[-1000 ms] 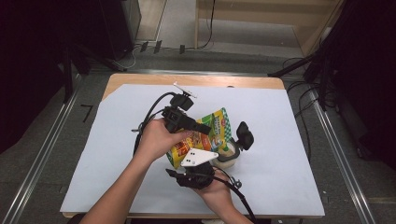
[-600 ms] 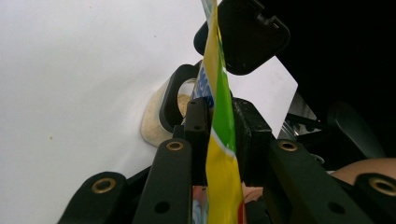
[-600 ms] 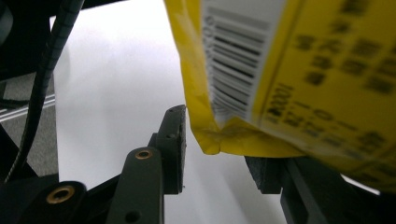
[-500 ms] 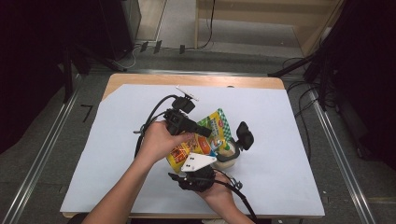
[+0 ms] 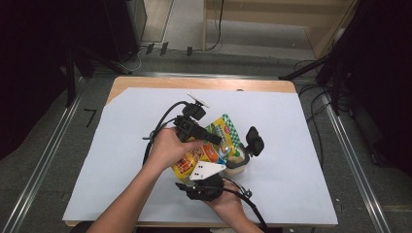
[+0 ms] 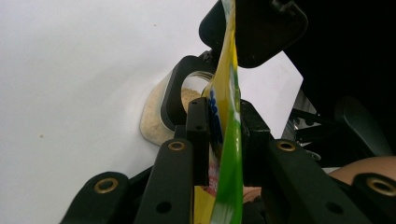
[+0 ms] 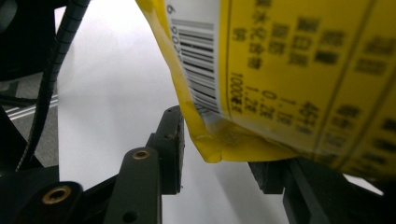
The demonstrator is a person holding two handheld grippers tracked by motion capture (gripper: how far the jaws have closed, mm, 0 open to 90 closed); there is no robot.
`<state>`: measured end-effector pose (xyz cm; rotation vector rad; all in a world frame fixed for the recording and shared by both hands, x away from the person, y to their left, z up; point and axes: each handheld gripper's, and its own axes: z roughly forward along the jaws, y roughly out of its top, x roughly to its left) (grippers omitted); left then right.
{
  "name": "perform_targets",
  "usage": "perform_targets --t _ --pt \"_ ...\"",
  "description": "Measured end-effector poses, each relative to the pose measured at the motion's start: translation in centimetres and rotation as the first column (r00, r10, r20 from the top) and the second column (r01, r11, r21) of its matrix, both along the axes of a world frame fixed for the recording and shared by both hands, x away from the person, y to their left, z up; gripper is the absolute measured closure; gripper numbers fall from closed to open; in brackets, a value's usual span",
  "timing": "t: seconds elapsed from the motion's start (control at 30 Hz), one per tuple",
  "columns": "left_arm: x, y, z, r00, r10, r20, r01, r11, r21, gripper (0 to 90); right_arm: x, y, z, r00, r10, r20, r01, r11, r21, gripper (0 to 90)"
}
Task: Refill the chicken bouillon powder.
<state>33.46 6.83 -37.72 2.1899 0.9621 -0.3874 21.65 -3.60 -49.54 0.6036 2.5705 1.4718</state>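
The left gripper (image 6: pixel 219 140) reached over the open jar (image 5: pixel 236 160), fingers clamping the tilted yellow-green pouch (image 5: pixel 206 145); the right gripper (image 7: pixel 219 154) stood open around its corner.

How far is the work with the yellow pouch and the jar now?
Done: the jar stands with its black flip lid open and already holds pale grains. In hand: the left gripper is clamped on the yellow pouch, held edge-up over the jar mouth, while the right gripper stands open around the pouch's bottom corner. Left: probably emptying the pouch and closing the lid.
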Motion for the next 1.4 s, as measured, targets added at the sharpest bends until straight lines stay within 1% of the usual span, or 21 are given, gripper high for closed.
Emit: perform_targets --t 0.1,0.17,0.2,0.23,0.37,0.5,0.6,0.7,0.8,0.93,1.03,1.13,1.23,1.3,1.4 --pt "0.1 -0.1 -0.2 1.0000 0.000 -0.003 0.000 1.0000 -0.001 78.9 0.1 0.0 -0.3 0.9997 0.003 -0.023 -0.003 0.9999 0.011 59.7" --pt "0.1 -0.1 -0.3 0.9999 -0.010 0.000 0.010 0.9999 -0.003 80.0 0.1 0.0 -0.5 0.9995 0.007 -0.030 -0.007 1.0000 0.005 58.1" --pt "0.2 0.0 -0.3 0.9999 -0.016 0.001 0.016 0.9999 -0.001 80.7 0.1 0.1 -0.6 0.9997 0.006 -0.022 -0.006 1.0000 -0.002 57.5" --pt "0.2 0.0 -0.3 0.9999 -0.017 0.002 0.017 0.9999 -0.002 81.9 0.1 0.1 -0.7 0.9997 0.007 -0.023 -0.007 1.0000 -0.007 57.6" --pt "0.3 0.2 -0.5 0.9997 -0.021 -0.014 0.021 0.9996 -0.017 82.8 0.2 0.1 -0.9 0.9997 0.005 -0.025 -0.005 0.9999 -0.013 57.5" --pt "0.4 0.4 -0.5 0.9995 -0.027 -0.019 0.026 0.9993 -0.027 83.8 0.2 0.1 -1.0 0.9998 0.007 -0.021 -0.008 0.9999 -0.015 56.6" --pt "0.5 0.6 -0.4 0.9992 -0.034 -0.020 0.033 0.9986 -0.042 85.0 0.2 0.1 -1.1 0.9995 0.003 -0.032 -0.003 0.9998 -0.019 54.8" --pt "0.6 0.9 -0.3 0.9994 -0.024 -0.025 0.022 0.9982 -0.056 86.0 0.3 0.1 -1.3 0.9994 -0.004 -0.035 0.003 0.9998 -0.020 53.5" --pt "0.7 1.2 -0.3 0.9993 -0.023 -0.030 0.021 0.9979 -0.061 87.4 0.3 0.0 -1.4 0.9985 -0.006 -0.055 0.005 0.9999 -0.014 52.9" --pt "0.8 1.7 -0.1 0.9993 -0.017 -0.033 0.015 0.9974 -0.071 88.0 0.3 0.0 -1.4 0.9983 -0.005 -0.057 0.004 0.9999 -0.011 51.4" --pt "0.9 2.3 0.1 0.9994 -0.013 -0.033 0.010 0.9959 -0.090 88.2 0.4 -0.1 -1.3 0.9986 -0.011 -0.053 0.011 0.9999 -0.004 50.1" --pt "1.0 2.9 0.4 0.9991 -0.009 -0.041 0.004 0.9934 -0.115 88.7 0.6 -0.2 -1.3 0.9972 -0.017 -0.073 0.018 0.9998 0.009 47.7" --pt "1.2 3.5 0.7 0.9993 0.004 -0.038 -0.009 0.9918 -0.127 89.2 0.8 -0.4 -1.3 0.9951 -0.031 -0.094 0.033 0.9991 0.027 46.9" --pt "1.3 4.0 0.8 0.9992 0.012 -0.037 -0.017 0.9906 -0.136 89.4 0.9 -0.5 -1.3 0.9956 -0.036 -0.086 0.039 0.9989 0.028 46.2" --pt "1.4 4.7 1.0 0.9987 0.029 -0.042 -0.035 0.9876 -0.153 89.4 0.9 -0.6 -1.3 0.9954 -0.044 -0.086 0.046 0.9985 0.028 44.6"
